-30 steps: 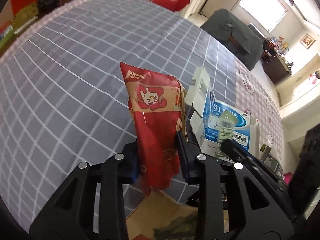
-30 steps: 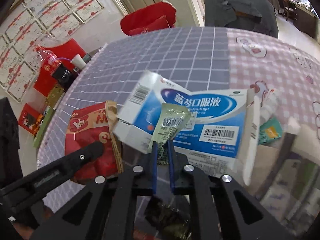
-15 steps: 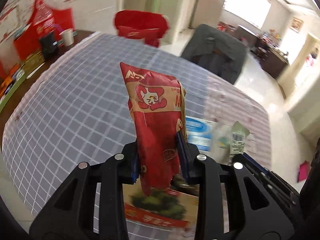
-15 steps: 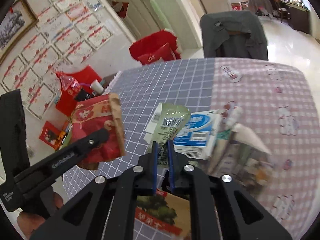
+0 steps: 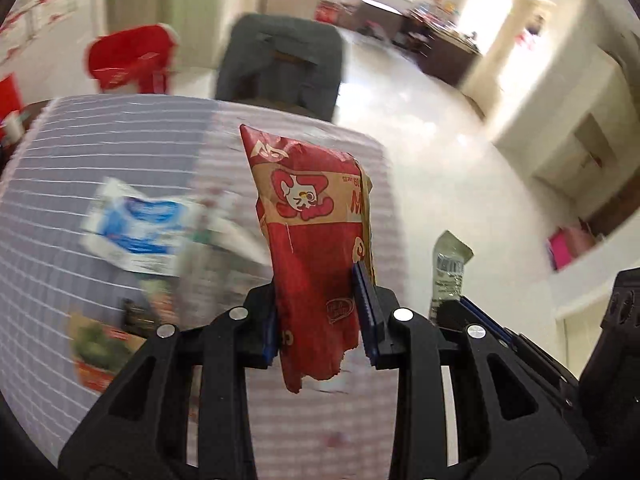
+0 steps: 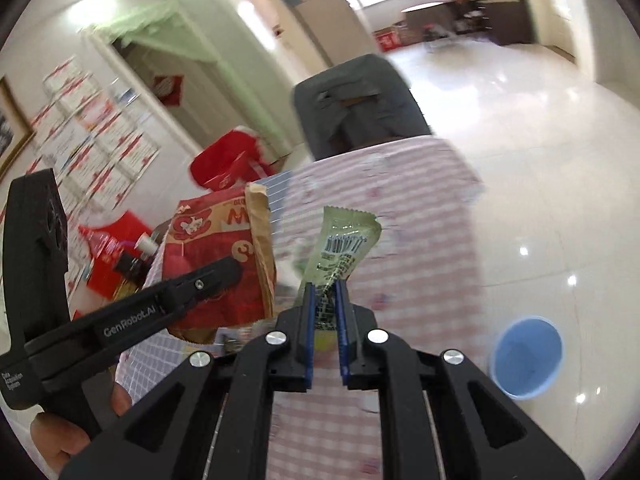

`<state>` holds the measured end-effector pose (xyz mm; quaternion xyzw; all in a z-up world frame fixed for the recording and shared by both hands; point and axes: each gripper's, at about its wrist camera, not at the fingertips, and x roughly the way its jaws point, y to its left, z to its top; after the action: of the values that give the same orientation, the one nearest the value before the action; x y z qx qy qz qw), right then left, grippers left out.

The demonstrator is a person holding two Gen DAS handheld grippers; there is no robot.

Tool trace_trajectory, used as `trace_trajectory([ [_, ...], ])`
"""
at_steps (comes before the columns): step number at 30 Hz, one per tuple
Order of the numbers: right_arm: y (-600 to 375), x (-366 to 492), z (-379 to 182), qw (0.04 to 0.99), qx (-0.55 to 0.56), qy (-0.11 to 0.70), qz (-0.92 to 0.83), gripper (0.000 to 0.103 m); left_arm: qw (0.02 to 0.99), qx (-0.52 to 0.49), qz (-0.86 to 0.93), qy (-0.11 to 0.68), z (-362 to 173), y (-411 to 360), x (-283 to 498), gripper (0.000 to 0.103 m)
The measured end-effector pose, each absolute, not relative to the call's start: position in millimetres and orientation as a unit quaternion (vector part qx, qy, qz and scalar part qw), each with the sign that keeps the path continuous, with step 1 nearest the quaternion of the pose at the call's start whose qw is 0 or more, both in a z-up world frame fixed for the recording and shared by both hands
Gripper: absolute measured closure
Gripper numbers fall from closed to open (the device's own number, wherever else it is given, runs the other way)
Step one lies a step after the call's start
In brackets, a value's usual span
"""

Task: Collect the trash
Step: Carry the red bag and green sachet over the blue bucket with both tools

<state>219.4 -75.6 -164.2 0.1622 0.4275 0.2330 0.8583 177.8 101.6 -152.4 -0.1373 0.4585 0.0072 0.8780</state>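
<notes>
My left gripper [image 5: 320, 312] is shut on a red snack bag [image 5: 316, 232] and holds it upright above the table. My right gripper [image 6: 324, 312] is shut on a small green wrapper [image 6: 340, 248], also held up in the air. In the right wrist view the left gripper [image 6: 224, 272] with the red bag [image 6: 216, 264] is at the left. In the left wrist view the green wrapper [image 5: 450, 268] shows at the right. A blue bin [image 6: 526, 364] stands on the floor at the lower right.
A blue and white medicine box [image 5: 136, 228] and a green printed packet [image 5: 100, 348] lie blurred on the checked tablecloth [image 5: 80, 160]. A grey covered chair [image 6: 356, 108] and a red chair [image 5: 128, 56] stand behind the table. Shiny white floor [image 6: 540, 160] lies to the right.
Both grippers have lifted and swung right with their trash held. The table has dropped back to the left, and the floor and blue bin have come into view.
</notes>
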Motion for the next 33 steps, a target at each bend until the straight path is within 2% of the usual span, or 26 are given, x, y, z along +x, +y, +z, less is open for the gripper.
trace_trajectory([
  [11, -238, 230, -210, 0.86, 0.208, 0.452, 0.116, 0.093, 0.841, -0.089, -0.087, 0.526, -203, -62, 232, 0.071],
  [17, -284, 245, -238, 0.853, 0.235, 0.454, 0.105, 0.09, 0.828, -0.071, -0.092, 0.548, -227, -106, 256, 0.071],
  [20, -299, 253, -251, 0.85, 0.245, 0.457, 0.094, 0.075, 0.825, -0.063, -0.093, 0.553, -236, -119, 266, 0.071],
  [25, -314, 254, -257, 0.848, 0.244, 0.464, 0.072, 0.071, 0.815, -0.063, -0.105, 0.567, -252, -138, 276, 0.071],
  [33, -326, 243, -249, 0.865, 0.211, 0.455, 0.03, 0.059, 0.802, -0.062, -0.118, 0.582, -267, -162, 281, 0.07],
])
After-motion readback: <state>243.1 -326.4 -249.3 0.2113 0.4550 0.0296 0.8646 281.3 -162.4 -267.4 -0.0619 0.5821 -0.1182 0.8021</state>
